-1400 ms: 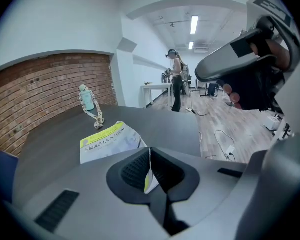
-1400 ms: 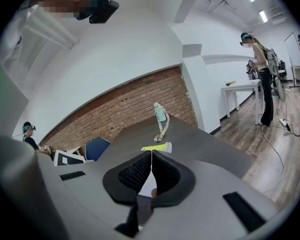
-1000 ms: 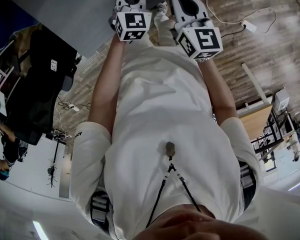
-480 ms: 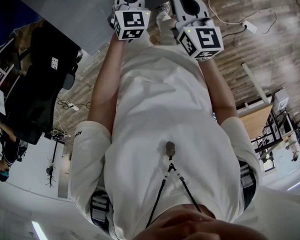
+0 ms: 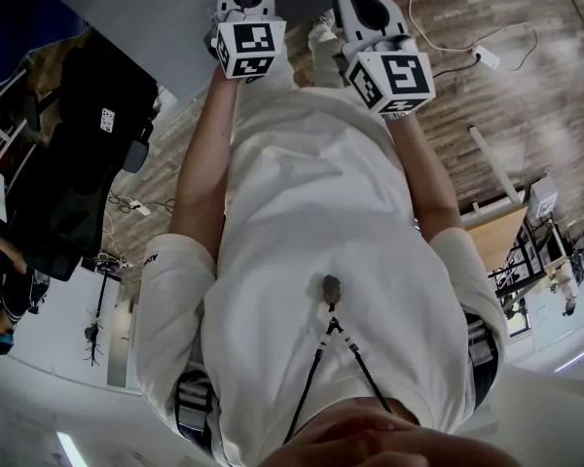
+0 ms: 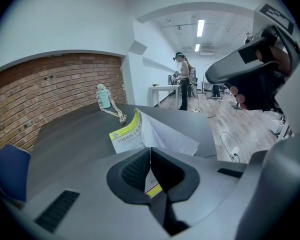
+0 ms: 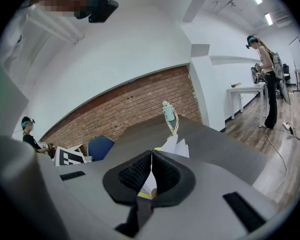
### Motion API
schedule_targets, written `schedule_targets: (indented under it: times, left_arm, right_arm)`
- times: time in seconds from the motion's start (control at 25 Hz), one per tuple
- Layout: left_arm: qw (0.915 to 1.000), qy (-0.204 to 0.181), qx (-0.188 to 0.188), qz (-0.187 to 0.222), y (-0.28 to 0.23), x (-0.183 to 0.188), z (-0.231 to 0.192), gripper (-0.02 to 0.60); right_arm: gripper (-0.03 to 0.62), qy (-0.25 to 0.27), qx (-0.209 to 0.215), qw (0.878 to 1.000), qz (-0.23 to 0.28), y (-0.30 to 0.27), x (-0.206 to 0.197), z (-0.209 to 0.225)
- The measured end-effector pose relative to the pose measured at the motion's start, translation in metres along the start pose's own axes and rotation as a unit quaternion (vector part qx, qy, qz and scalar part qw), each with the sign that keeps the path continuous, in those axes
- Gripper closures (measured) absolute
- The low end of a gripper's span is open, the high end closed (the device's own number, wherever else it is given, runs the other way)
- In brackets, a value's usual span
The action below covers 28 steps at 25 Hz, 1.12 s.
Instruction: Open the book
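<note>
A white-paged paper book with a yellow-edged cover lies on the dark grey tabletop, near its right edge. Behind it stands a small pale green bottle, its beaded cord trailing toward the book. A blue chair sits left of the tabletop, before a red brick wall.

Cool, even indoor light; strip lights glow on the far ceiling, slightly blown out; the floor at right carries pale glare; the table is matt, with soft shadows; the left gripper, near the lens, looks soft; both gripper views bow hard at the edges, corners black.
</note>
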<state>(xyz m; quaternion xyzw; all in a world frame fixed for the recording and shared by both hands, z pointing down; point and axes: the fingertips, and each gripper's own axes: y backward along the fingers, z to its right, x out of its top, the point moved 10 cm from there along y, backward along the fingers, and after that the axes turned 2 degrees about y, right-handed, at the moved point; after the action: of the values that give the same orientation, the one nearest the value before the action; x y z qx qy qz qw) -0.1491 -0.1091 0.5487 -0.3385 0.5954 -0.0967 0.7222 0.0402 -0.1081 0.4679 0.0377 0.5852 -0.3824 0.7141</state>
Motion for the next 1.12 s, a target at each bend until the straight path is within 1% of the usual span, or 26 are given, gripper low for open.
schedule_targets:
  times: [0.28,0.76,1.0,1.12]
  left_arm:
    - [0.9998,0.011,0.012,-0.009,0.010,-0.010,-0.020,0.557]
    - [0.9988,0.029,0.035,-0.020,0.025,-0.033,-0.047,0.558]
    - [0.9973,0.043,0.053,-0.027,0.037,-0.047,-0.063,0.558]
    - [0.9955,0.059,0.068,-0.030,0.047,-0.058,-0.076,0.560]
  right_arm:
    - [0.557,0.004,0.005,1.000,-0.002,-0.009,0.004,-0.012]
    - [0.557,0.014,0.024,0.999,-0.015,-0.027,-0.002,-0.038]
    - [0.557,0.019,0.034,0.999,-0.020,-0.033,-0.005,-0.052]
    - [0.557,0.021,0.038,0.999,-0.022,-0.036,-0.006,-0.062]
